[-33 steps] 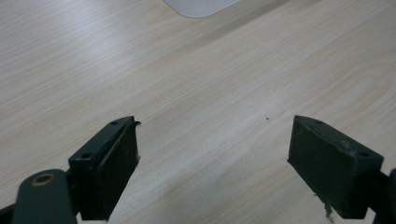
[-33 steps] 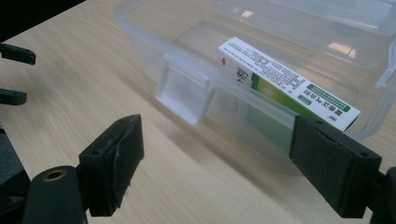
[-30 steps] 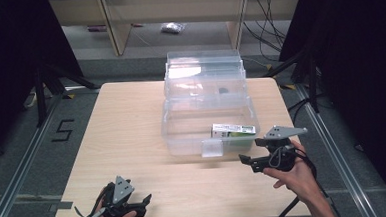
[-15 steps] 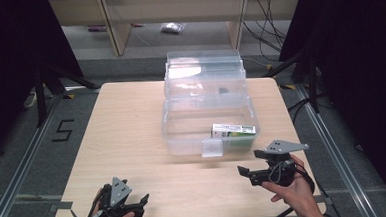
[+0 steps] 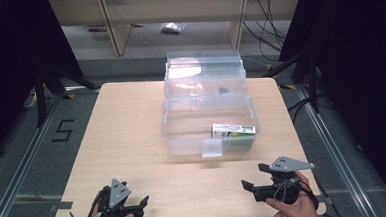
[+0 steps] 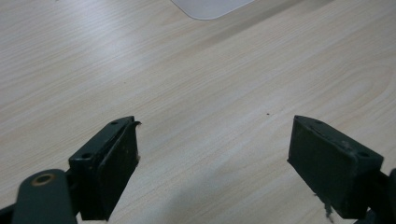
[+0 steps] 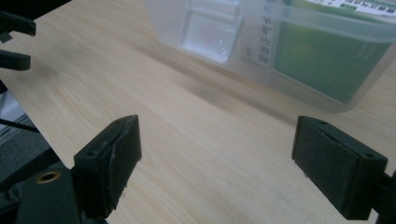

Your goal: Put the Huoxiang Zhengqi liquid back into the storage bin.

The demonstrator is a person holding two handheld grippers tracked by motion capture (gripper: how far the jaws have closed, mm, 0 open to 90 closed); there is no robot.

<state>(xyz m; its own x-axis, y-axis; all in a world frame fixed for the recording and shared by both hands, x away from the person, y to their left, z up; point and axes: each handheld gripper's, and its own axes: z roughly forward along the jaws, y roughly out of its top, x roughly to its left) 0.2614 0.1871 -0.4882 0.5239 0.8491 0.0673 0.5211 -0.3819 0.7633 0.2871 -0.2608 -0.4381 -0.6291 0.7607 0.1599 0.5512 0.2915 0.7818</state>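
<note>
A clear bin (image 5: 209,125) with its lid raised is set mid-tabletop (image 5: 131,121). A green box (image 5: 234,131) is seen lying inside it at the front right corner, beside the latch (image 5: 212,148). The left gripper (image 5: 136,206) is held at the near left edge, jaws spread over bare wood. The right gripper (image 5: 252,184) is held at the near right edge, jaws spread, nothing between them, the bin's front wall (image 7: 280,51) seen ahead.

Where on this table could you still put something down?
The table is bare left of the clear plastic box, and along the front strip between the left gripper and right gripper. The narrow right margin beside the box is tight.
</note>
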